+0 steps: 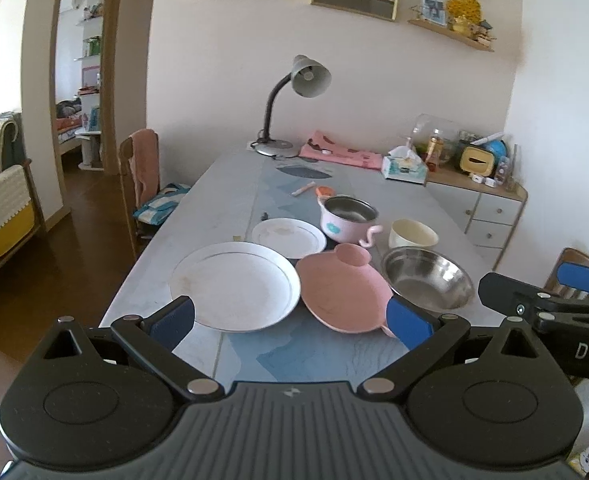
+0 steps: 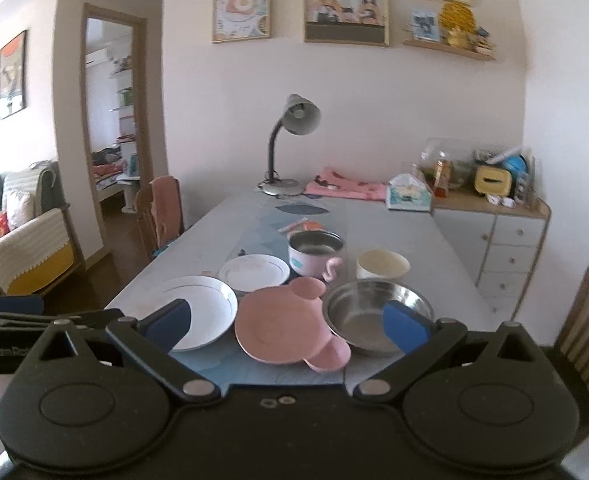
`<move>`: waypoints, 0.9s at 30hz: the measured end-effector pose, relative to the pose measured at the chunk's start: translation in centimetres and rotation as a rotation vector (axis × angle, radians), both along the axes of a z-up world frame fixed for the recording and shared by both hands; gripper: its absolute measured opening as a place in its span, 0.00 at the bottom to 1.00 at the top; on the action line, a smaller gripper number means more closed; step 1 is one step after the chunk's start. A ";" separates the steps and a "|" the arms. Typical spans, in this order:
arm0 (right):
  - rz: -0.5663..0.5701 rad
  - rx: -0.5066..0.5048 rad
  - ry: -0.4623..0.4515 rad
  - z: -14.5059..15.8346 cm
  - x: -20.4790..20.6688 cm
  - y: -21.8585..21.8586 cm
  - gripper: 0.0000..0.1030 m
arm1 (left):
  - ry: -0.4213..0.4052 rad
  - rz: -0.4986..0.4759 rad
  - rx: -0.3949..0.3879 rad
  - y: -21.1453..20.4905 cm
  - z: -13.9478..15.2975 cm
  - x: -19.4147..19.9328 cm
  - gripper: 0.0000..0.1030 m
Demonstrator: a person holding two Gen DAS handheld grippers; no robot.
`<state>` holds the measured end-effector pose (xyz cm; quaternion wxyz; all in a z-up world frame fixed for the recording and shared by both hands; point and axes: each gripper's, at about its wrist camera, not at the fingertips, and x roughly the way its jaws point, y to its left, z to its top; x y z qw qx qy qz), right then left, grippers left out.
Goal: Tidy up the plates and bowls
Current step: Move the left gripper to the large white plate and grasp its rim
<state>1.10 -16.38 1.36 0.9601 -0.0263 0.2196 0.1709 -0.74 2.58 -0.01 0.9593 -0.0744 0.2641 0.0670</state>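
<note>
From the left wrist camera, the left tool is hovering over the near edge of the desk with its jaws spread wide and nothing between them. The large white plate is lying just ahead of its left finger, and the pink plate is sitting ahead of its right finger, overlapping the white plate's rim. Beyond those, a small white plate is resting farther out. To the right of the pink plate a steel bowl is sitting, with a cream bowl and a pink pot behind it. The right tool is reaching in from the right edge, off to the side of the steel bowl.

From the right wrist camera, the right tool is also holding its jaws wide apart and empty. The pink plate is lying straight ahead between its fingers, the steel bowl is sitting by its right finger, and the large white plate by its left. The small white plate, pink pot and cream bowl are standing farther out.
</note>
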 end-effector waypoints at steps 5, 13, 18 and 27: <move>0.055 0.004 0.045 -0.6 3.3 1.0 1.00 | -0.006 0.046 0.026 1.0 -0.7 2.2 1.00; 0.161 -0.039 0.130 -2.8 10.5 4.0 0.99 | 0.062 0.077 0.036 3.8 -2.5 8.0 1.00; 0.176 -0.089 0.176 -4.7 14.9 6.0 0.95 | 0.125 0.101 0.035 5.5 -4.4 12.2 1.00; 0.197 -0.138 0.232 -7.1 20.1 8.6 0.90 | 0.211 0.126 0.011 8.8 -7.3 18.0 1.00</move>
